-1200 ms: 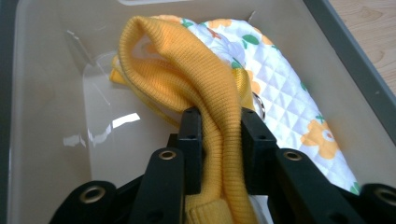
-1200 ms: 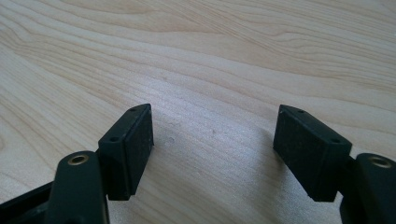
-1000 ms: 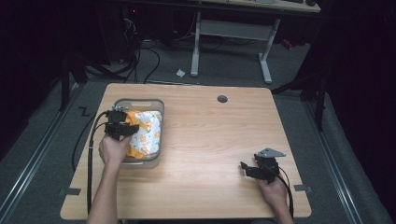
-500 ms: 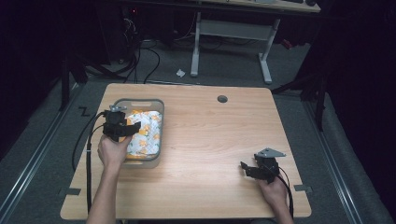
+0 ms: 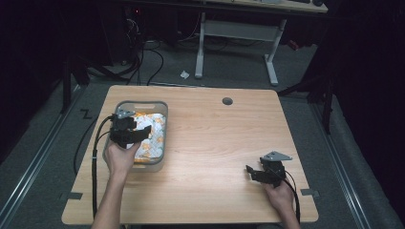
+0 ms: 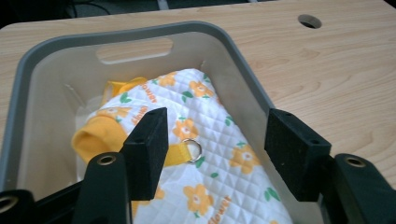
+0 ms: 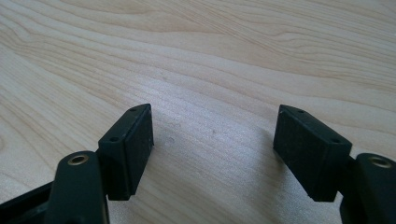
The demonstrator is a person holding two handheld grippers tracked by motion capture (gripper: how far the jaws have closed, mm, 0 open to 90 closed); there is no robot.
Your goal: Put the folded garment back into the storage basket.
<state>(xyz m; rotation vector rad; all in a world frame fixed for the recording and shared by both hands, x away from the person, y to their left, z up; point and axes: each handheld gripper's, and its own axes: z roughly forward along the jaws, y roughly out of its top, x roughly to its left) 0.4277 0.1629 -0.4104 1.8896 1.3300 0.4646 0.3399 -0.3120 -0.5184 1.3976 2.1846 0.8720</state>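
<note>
Right tool [image 5: 256,172] is held low at about 5 o'clock on the desk [image 5: 215,143], near the front edge, gripped by the right hand [image 5: 282,198]. In the right gripper view its jaws are seen spread wide, with bare wood grain between them and nothing gripped. A grey three-cornered plate [image 5: 276,156] is carried on top of it.

Left tool [image 5: 136,135] is held at about 9 o'clock, over the grey bin [image 5: 125,104], by the left hand [image 5: 119,158]. Its cable [image 5: 95,157] is trailed back along the forearm toward the front edge. In the left gripper view the jaws are seen wide apart and empty, hung over the bin's contents; contact with the fabric cannot be judged.

Inside the bin a quilted white cloth [image 6: 215,154] with an orange flower and green leaf print is laid, filling most of the floor. An orange strap with a small metal ring [image 6: 192,150] is seen on it, between the jaws in that view. An orange cuff or trim [image 6: 91,135] is rolled at the cloth's near left side. A handle slot [image 6: 134,49] is cut in the bin's far wall.

Further out, at about 12 o'clock, a round cable hole [image 5: 227,101] is set in the desk. Beyond the desk, cables [image 5: 143,52] and the white legs of another desk [image 5: 236,31] are seen on the floor at 12 o'clock.
</note>
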